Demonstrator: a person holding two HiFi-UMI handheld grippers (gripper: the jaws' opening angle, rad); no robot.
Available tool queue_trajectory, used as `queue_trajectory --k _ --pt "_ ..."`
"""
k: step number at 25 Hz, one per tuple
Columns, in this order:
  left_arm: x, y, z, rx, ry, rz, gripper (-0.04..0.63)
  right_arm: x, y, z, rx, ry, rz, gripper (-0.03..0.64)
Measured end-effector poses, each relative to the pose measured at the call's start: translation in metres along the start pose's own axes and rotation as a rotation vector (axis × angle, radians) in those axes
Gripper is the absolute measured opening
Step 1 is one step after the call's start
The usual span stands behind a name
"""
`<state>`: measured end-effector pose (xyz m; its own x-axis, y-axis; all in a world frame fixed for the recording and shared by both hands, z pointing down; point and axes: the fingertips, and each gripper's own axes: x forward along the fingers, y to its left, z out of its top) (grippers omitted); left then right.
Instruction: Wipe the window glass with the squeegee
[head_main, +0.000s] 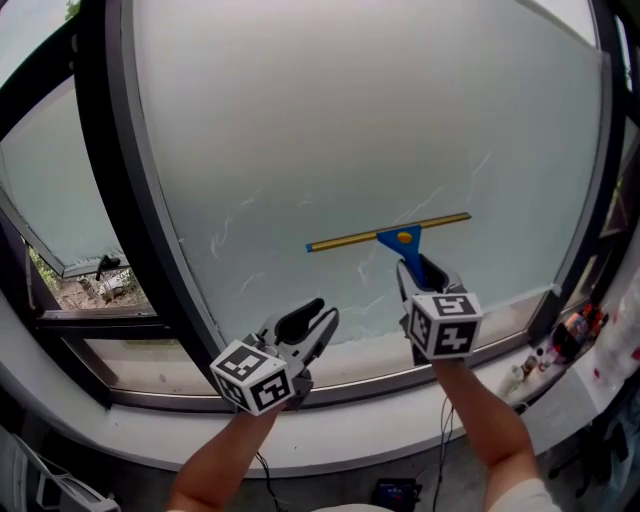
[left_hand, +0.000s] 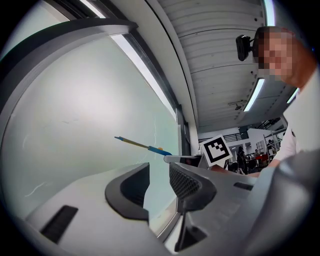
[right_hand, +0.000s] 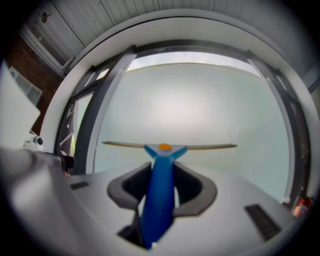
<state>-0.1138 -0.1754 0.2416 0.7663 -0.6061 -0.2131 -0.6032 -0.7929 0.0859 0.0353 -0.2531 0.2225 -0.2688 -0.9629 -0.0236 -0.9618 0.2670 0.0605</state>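
Observation:
The squeegee has a blue handle and a long yellow-edged blade that lies against the frosted window glass, tilted slightly up to the right. My right gripper is shut on the blue handle; the handle runs between its jaws and the blade spans the pane ahead. My left gripper hovers lower left of the squeegee, near the sill, jaws open and empty. From the left gripper the squeegee shows edge-on against the glass, to the right.
A dark window frame post borders the pane on the left, a second one on the right. The white sill runs below. Small bottles and clutter sit at the sill's right end. Faint streaks mark the glass.

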Motion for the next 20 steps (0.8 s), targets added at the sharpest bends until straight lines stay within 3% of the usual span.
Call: queue_trajectory --k 20 --pt "0.054 0.022 0.078 0.191 -0.029 0.062 0.141 0.055 -0.056 0.172 -0.084 -0.162 -0.017 0.146"
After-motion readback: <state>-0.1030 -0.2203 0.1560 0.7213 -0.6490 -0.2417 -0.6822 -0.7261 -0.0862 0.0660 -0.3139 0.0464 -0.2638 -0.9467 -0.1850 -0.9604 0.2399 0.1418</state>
